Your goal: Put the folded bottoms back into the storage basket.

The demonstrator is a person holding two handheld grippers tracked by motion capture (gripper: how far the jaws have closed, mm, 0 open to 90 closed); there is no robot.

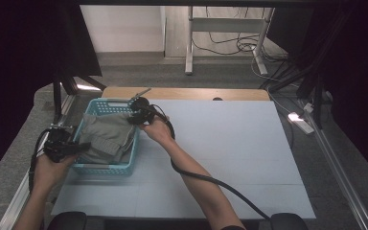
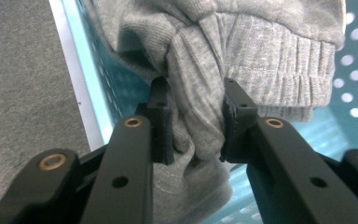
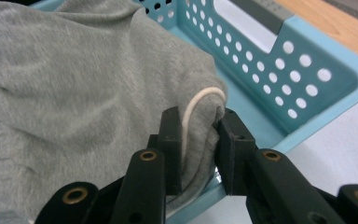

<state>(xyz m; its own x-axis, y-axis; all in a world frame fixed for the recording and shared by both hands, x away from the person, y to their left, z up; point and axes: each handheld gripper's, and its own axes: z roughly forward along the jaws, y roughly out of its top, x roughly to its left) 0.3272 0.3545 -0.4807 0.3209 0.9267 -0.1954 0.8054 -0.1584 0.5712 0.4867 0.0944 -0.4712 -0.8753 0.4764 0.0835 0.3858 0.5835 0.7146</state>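
A folded grey knit garment [image 1: 106, 136] lies in a light blue perforated basket [image 1: 106, 169] at the table's left edge. My left gripper [image 1: 84, 146] comes in over the basket's left wall. In the left gripper view it [image 2: 193, 88] is shut on a bunched fold of the garment [image 2: 261, 70] near its ribbed cuff. My right gripper [image 1: 133, 117] is at the basket's far right corner. In the right gripper view it [image 3: 196, 116] is shut on a grey corner of the garment [image 3: 74, 84] with a white cord [image 3: 196, 100] looped over it, just inside the basket wall [image 3: 307, 79].
The basket sits on a pale blue mat [image 1: 230, 143] over a wooden tabletop [image 1: 187, 93]. Grey carpet lies left of the basket [image 2: 23, 93]. A desk frame [image 1: 189, 43], floor cables and a power strip [image 1: 301, 120] are beyond the table.
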